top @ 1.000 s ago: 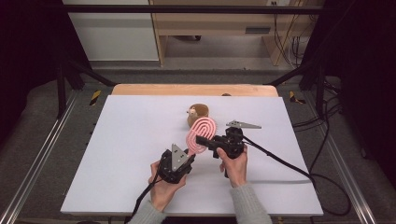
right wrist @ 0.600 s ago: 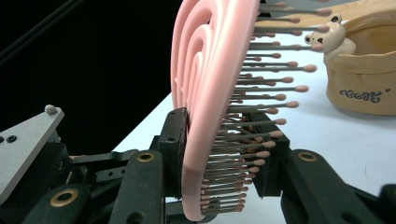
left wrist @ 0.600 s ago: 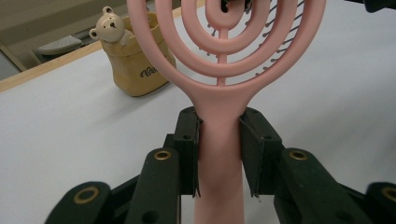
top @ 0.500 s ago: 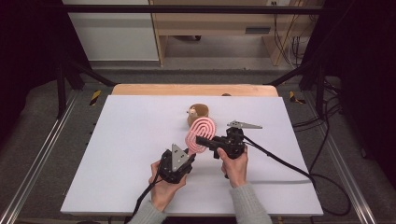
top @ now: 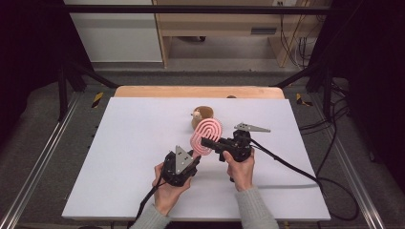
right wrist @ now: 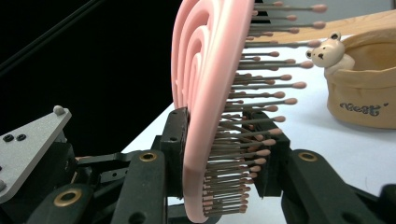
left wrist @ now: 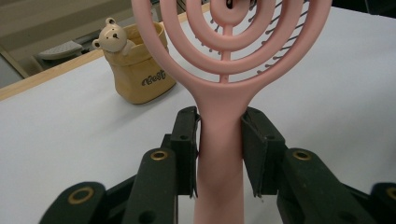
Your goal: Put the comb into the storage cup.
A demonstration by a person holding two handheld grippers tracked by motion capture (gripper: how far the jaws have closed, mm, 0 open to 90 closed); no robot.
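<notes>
Pink plastic hairbrush (left wrist: 223,70), concentric-ringed with ball-tipped bristles, is clamped by left gripper (left wrist: 220,140) at handle, right gripper (right wrist: 224,149) across head.

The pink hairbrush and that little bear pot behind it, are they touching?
Apart. The left gripper view shows white table between the pink hairbrush and the bear pot; the brush is held up off the table.
</notes>
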